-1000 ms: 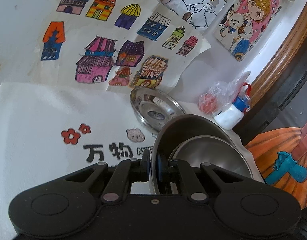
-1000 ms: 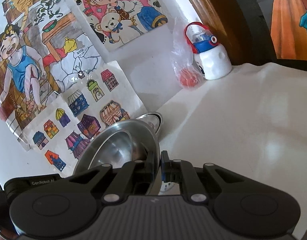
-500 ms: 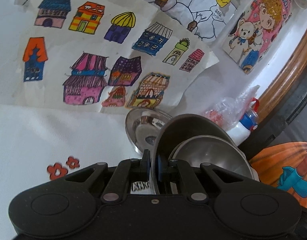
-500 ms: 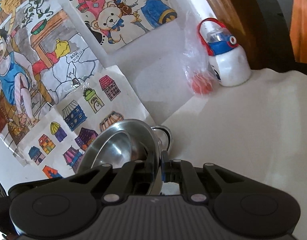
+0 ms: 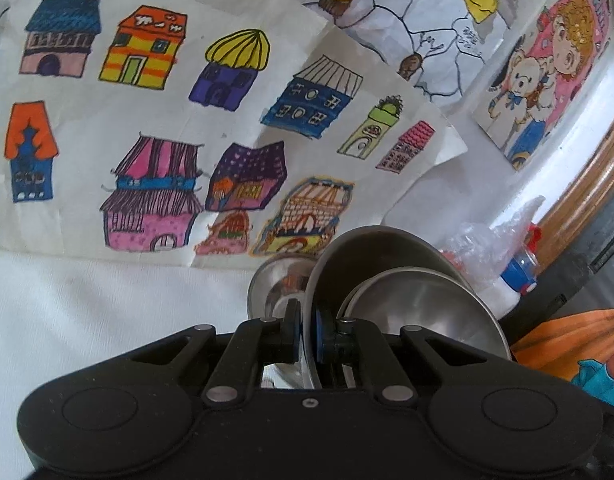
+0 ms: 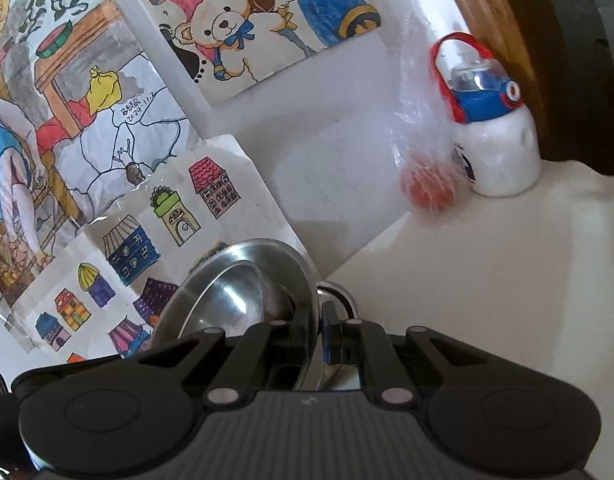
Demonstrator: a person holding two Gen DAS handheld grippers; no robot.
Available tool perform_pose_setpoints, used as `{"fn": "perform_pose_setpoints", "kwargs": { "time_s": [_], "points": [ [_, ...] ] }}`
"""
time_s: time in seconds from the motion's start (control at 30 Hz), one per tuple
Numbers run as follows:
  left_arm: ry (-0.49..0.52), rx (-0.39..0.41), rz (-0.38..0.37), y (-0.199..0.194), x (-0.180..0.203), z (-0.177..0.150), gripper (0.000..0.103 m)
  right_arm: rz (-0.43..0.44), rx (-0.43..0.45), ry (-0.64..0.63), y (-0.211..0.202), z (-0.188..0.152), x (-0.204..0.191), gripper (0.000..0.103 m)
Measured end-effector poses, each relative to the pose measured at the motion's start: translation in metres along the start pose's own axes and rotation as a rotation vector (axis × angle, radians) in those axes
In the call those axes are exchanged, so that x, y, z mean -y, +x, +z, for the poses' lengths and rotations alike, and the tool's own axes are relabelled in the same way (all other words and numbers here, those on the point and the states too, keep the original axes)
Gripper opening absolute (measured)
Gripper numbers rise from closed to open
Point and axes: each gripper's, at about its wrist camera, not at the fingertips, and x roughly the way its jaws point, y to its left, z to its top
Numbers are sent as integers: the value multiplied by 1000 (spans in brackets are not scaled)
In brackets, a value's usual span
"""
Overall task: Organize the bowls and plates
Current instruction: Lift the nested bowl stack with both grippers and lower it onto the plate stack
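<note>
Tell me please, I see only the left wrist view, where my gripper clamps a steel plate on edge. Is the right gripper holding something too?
Observer: Yes. Like your left gripper on its steel plate, the right gripper is shut on the rim of a steel bowl, which it holds on edge.
Operator: The bottle in the corner is half hidden for me. Does it stand upright?
Observer: Yes. The white bottle stands upright on the table by the wall, its blue and red lid on. The plastic bag is beside it, with something round and red low inside.
</note>
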Motion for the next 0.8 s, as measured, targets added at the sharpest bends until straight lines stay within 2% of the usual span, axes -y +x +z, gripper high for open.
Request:
{"fn": "perform_pose_setpoints", "kwargs": {
  "time_s": [0.27,0.8],
  "points": [
    [5,14,45,18,-2,17,5,-4,-17,-17,27,11,-9,9],
    [-5,-34,92,47,-14,23,5,-9,-58,15,56,8,1,9]
  ]
}}
